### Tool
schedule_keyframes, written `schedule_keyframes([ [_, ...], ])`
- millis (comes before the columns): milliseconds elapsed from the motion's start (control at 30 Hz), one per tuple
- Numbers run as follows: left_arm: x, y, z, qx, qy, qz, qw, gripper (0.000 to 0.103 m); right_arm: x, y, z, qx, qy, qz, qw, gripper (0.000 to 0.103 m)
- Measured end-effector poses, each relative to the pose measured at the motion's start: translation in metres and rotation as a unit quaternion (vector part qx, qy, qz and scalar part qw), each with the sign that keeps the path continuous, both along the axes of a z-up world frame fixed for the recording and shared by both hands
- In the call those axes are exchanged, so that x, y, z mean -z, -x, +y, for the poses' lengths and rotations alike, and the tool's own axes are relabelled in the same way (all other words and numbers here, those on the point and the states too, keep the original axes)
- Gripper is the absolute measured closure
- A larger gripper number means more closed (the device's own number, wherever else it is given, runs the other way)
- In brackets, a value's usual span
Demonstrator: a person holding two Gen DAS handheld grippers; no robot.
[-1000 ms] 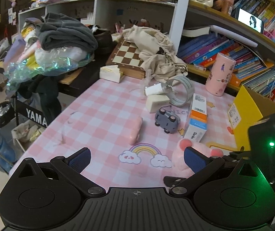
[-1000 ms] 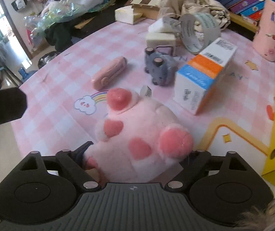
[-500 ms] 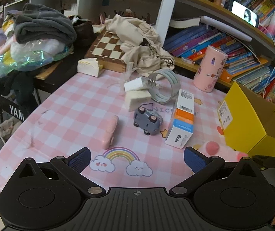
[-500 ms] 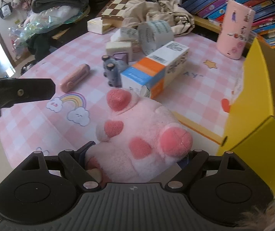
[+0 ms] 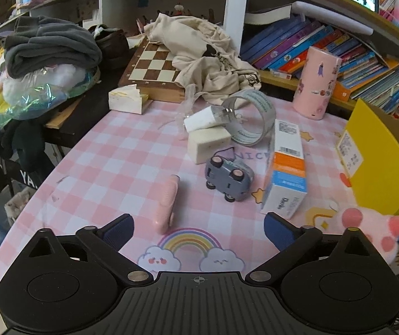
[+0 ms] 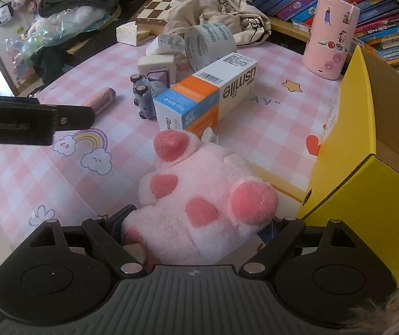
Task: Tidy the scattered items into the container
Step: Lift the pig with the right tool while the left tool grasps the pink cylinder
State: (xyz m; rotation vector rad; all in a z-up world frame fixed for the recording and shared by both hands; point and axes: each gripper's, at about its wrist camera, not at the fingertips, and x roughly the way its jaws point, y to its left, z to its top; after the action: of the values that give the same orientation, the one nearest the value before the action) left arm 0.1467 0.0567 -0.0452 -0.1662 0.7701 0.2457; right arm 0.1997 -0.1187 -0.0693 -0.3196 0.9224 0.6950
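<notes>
**Holding a pink plush paw beside the yellow box**

Gripping wide, the right tool (image 6: pixel 199 223) has a pink plush paw (image 6: pixel 199 195) filling the space between its fingers, which press on both its sides; its jaws have just spread a little further, the toy between them. The paw hangs above the near right part of the bench (image 5: pixel 121 167), just beside the near corner of the yellow box (image 6: pixel 367 167), whose open top shows at the right edge.

The left tool (image 5: pixel 198 224) is spread wide with nothing between its fingers, hovering over the near edge of the bench above a printed rainbow.

Scattered toward the middle of the bench lie a pink case (image 5: pixel 167 201), a grey toy car (image 5: pixel 228 177) on its side, and a toothpaste carton (image 5: pixel 286 164) just right of the car. Behind them, toward the far edge, sit a white block (image 5: pixel 208 143), a white plug (image 5: pixel 203 120) on top of it and a roll of clear tape (image 5: pixel 251 117) on edge. A pink cylinder (image 5: pixel 316 82) stands upright at the far right corner, near the box.
</notes>
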Motion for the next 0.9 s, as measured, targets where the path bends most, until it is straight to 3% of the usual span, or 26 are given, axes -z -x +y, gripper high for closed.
schedule_keyframes([
  [100,0.007,-0.010,0.004,-0.004,-0.010,0.007,0.9999,0.012,0.000,-0.002,0.000,-0.004,-0.001,-0.001,1.000,0.016],
  [167,0.011,-0.016,0.008,-0.007,-0.014,0.012,0.9998,0.023,-0.001,-0.003,-0.001,-0.005,-0.003,-0.003,1.000,0.016],
  [300,0.019,-0.028,0.013,-0.009,-0.026,0.018,0.9995,0.033,-0.004,-0.003,-0.003,-0.009,-0.010,-0.011,1.000,0.016],
  [433,0.027,-0.041,0.018,-0.008,-0.035,0.028,0.9990,0.049,-0.004,-0.004,-0.004,-0.013,-0.012,-0.011,1.000,0.016],
  [800,0.040,-0.050,0.026,-0.018,-0.022,0.048,0.9984,0.066,0.003,-0.004,-0.004,-0.016,0.001,0.001,1.000,0.017],
  [900,0.040,-0.048,0.028,-0.025,-0.021,0.046,0.9984,0.075,0.004,-0.004,-0.005,-0.011,0.001,0.005,1.000,0.019],
])
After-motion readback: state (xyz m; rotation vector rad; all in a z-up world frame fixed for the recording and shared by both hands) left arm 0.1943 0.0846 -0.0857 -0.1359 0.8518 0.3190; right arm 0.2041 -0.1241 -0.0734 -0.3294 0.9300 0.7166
